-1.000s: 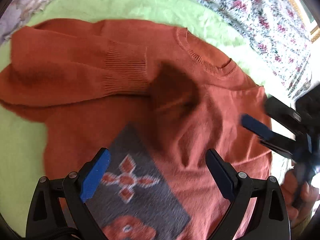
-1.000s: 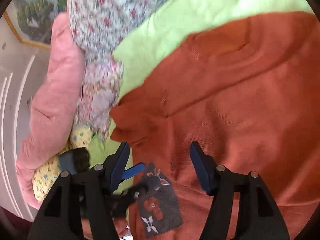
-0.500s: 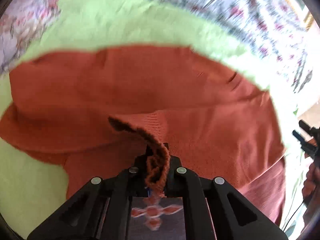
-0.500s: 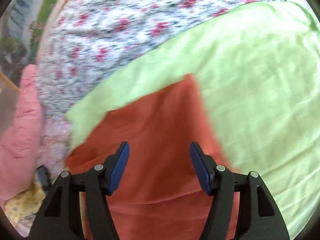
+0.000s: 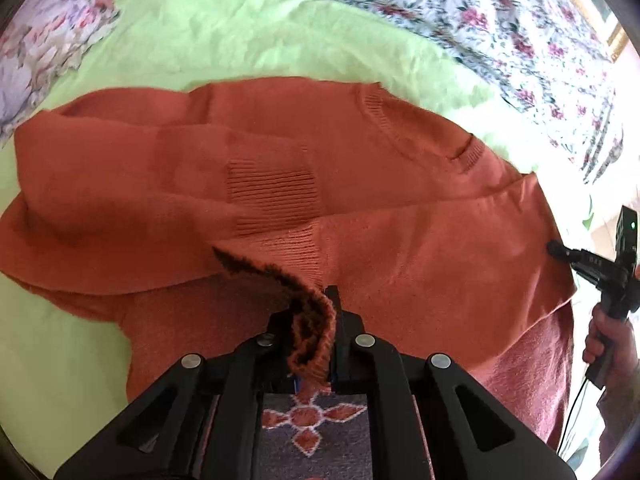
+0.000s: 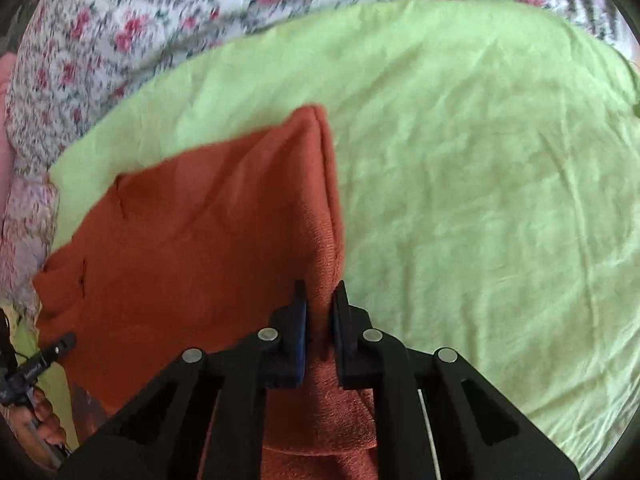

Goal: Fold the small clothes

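A rust-orange knit sweater (image 5: 360,168) lies on a light green sheet (image 5: 240,32), sleeves folded across its body. A grey patterned patch (image 5: 308,428) shows near its hem. My left gripper (image 5: 316,320) is shut on the ribbed edge of the sweater, which curls up between its jaws. My right gripper (image 6: 318,304) is shut on a side fold of the sweater (image 6: 200,248). The right gripper also shows at the right edge of the left wrist view (image 5: 560,250), at the sweater's side.
The green sheet (image 6: 480,184) spreads wide to the right of the sweater. A floral bedcover (image 5: 500,20) lies beyond it, and shows in the right wrist view (image 6: 140,12). A pink cushion (image 6: 4,92) sits at the far left.
Both grippers were open a second ago. The left closed on the sweater's ribbed edge and lifted it. The right swung to the sweater's side and closed on a fold.
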Available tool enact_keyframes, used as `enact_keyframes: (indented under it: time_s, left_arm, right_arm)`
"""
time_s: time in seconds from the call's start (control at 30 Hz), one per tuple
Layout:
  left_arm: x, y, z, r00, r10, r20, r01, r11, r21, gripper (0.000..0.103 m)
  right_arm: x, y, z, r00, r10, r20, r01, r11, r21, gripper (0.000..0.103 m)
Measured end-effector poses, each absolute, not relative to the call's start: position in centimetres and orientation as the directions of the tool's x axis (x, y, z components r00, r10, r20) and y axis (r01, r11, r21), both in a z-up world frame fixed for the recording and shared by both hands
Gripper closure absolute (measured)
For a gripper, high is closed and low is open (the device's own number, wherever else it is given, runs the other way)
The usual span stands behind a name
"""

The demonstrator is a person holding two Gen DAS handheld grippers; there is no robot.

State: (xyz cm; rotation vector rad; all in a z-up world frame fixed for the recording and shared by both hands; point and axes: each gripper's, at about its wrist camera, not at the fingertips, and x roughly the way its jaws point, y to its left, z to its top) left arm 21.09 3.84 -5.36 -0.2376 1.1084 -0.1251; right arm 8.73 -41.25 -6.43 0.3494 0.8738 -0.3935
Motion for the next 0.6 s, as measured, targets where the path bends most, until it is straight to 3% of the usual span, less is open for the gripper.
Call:
enact_keyframes:
  time_s: [0.17,0.33,0.6]
  left_arm:
    - [20.7,4.8,-6.7,0.415,-0.15,-0.898,-0.055,0.981,-0.189,0.085]
    - [19.4,8.2,-5.4,0.432,-0.142,-0.891,-0.108,0.972,-0.207,0.079]
    - [18.4,12.5,-3.8,0.459,-0.179,-0.87,-0.184,0.939,-0.291,0.065]
  right_arm:
    - [8.8,-41.9,-7.3,0.546,-0.167,-0.821,0.494,0.856,0.155,0.086]
    - [6.9,-40.6,-4.2,0.611,-0.163,-0.775,0.48,0.854,0.199,0.059]
    - [5.6,-34.3,-3.5,0.643,-0.054,-0.764,0.375,0.892,0.253,0.059]
